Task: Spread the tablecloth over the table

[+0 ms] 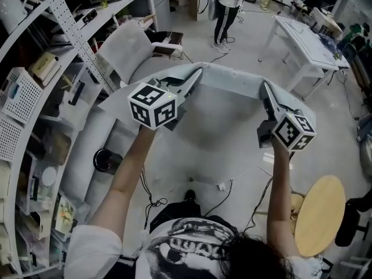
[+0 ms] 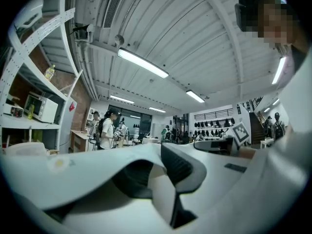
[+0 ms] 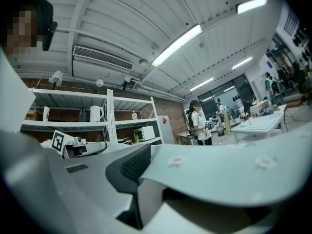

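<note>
Concrete floor (image 1: 232, 167), shown by the head view alone. Metal shelving rack (image 1: 35, 97) along the left, fully stocked. Tablecloth (image 1: 226, 106), pale grey, held up in the air above the floor as a sagging sheet between the two grippers, well apart from the white table (image 1: 305, 42) at upper right. Round wooden stool (image 1: 318, 214) at lower right. Standing person (image 1: 225, 10) far back, legs only in the head view, whole figure in both gripper views. Left gripper (image 1: 196, 74), clamped on the cloth's upper left edge; in its own view, cloth folded in between the ribbed dark pad and the opposite jaw. Right gripper (image 1: 265, 88), clamped on the upper right edge; same pinch in its own view, cloth spreading away to the right. Ceiling strip lights (image 2: 142, 63), given by the gripper views only. Microwave (image 2: 41, 107) on a shelf, left gripper view. White kettle (image 3: 96, 113) on the rack's upper shelf, right gripper view.
</note>
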Motion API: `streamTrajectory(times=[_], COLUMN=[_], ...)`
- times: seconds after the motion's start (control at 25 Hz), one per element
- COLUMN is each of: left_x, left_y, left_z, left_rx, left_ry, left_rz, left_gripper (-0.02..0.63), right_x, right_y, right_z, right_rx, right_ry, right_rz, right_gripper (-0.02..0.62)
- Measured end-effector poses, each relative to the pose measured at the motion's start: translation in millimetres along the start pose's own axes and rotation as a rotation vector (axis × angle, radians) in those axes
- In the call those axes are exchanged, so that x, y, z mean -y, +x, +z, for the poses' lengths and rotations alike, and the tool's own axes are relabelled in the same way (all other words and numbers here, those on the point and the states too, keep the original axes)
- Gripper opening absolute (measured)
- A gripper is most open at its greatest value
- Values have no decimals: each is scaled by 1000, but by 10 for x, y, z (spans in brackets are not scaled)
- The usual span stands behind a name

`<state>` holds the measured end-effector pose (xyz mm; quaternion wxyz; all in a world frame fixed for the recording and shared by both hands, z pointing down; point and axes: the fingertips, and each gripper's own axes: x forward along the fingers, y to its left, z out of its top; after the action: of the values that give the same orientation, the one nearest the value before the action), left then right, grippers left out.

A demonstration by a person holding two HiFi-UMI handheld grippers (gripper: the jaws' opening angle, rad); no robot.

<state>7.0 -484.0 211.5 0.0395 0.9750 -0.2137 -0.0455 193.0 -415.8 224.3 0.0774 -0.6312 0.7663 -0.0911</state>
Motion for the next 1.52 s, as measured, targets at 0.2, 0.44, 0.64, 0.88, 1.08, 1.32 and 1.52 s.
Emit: streamTrajectory(times=[0.2,0.44,0.64,0.88,1.08,1.32,1.52], left_x=[-258,-557,-813,-961,-996,-944,-733], left_y=[321,720,972,1131,1160,1128,1055], left_z=[309,869,1276,1469,1032,294,-265], left_rx=[4,44,75,132,85,-17,-99], left_ry=[61,136,193,189,114,36,-6], left_rz=[-16,-27,-6,9,-9,-18,-29], left_gripper=[57,58,61,61,61,63,64], right_x=[153,268,313,356,505,716,870], right_y=[364,822,1221,1461,1439,1304,1027], right_z=[359,1013,1490,1759,1372,668,112], right_rx=[10,58,92,144,92,-20,-92], right_ry=[-8,-88,-172,-249,-230,-175,-122], right_rz=[10,24,38,50,25,1,-14], right_gripper=[69,69,69,67,67,67,67])
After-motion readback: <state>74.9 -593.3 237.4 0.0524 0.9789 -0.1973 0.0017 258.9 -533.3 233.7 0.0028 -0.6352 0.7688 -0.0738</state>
